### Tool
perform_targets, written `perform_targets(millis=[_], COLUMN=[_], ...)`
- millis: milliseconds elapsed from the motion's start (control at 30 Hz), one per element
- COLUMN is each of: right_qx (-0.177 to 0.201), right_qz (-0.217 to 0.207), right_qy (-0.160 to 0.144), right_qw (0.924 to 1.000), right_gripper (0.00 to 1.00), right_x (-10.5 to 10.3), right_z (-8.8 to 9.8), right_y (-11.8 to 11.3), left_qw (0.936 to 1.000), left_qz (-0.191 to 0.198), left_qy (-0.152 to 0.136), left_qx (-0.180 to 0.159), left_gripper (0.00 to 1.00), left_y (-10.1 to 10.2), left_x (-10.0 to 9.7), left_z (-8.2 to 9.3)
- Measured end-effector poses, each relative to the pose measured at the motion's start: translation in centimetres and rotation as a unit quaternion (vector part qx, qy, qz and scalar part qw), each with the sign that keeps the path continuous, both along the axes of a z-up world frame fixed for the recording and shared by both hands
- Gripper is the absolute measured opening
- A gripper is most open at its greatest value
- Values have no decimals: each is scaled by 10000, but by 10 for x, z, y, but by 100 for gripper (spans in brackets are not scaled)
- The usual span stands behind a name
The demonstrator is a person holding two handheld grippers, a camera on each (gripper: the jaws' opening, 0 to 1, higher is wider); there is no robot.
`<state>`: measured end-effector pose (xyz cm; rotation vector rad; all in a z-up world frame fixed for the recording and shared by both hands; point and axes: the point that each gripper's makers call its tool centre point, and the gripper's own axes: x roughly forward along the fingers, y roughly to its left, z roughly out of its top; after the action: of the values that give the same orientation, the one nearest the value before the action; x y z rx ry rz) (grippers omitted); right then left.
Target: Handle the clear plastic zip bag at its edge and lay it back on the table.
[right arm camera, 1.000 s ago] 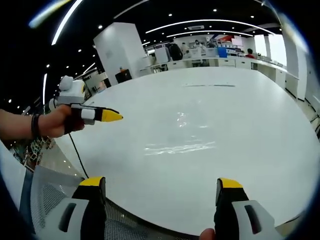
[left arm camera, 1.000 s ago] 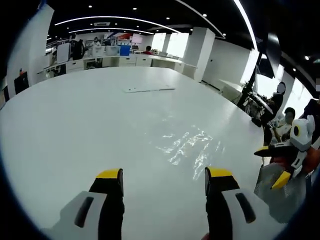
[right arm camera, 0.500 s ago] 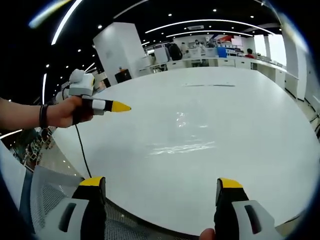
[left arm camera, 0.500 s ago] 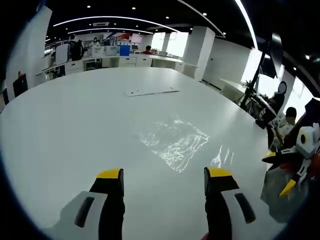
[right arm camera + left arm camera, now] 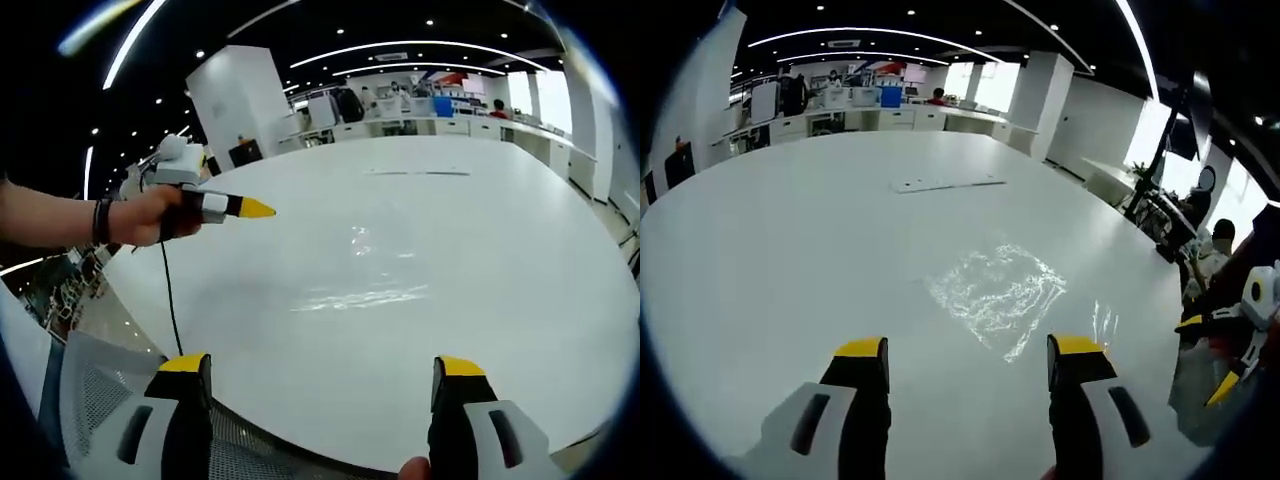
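one zip bag (image 5: 995,297), two grippers, one table (image 5: 770,260)

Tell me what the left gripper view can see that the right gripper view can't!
The left gripper view alone shows the crinkly shape of the clear zip bag lying flat ahead of the open left gripper, and a seated person past the table's edge.

The right gripper view alone shows a hand with a wristband holding the left gripper, a mesh chair back below, and its own open right gripper.

Both show the big white table, the bag's shine, a thin flat strip farther off, and the office behind.
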<state>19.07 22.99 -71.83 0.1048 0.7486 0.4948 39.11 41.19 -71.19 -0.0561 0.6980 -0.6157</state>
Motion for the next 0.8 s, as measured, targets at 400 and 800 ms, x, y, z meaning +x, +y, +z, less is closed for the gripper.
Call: perform_targets(millis=[400,800], right_qx=[-56,-98], right_qz=[57,73], right_qy=[69,130], right_qw=[9999,9998], right_gripper=[91,91], right_x=[-3,-5], right_z=[-2,-4], right_y=[1,2], left_qw=[9999,9998], left_qz=[-60,-99], left_qy=[-80,128], left_qx=[122,103], left_gripper=[60,58], left_y=[-2,-14], left_x=[41,52], left_z=[-2,-17])
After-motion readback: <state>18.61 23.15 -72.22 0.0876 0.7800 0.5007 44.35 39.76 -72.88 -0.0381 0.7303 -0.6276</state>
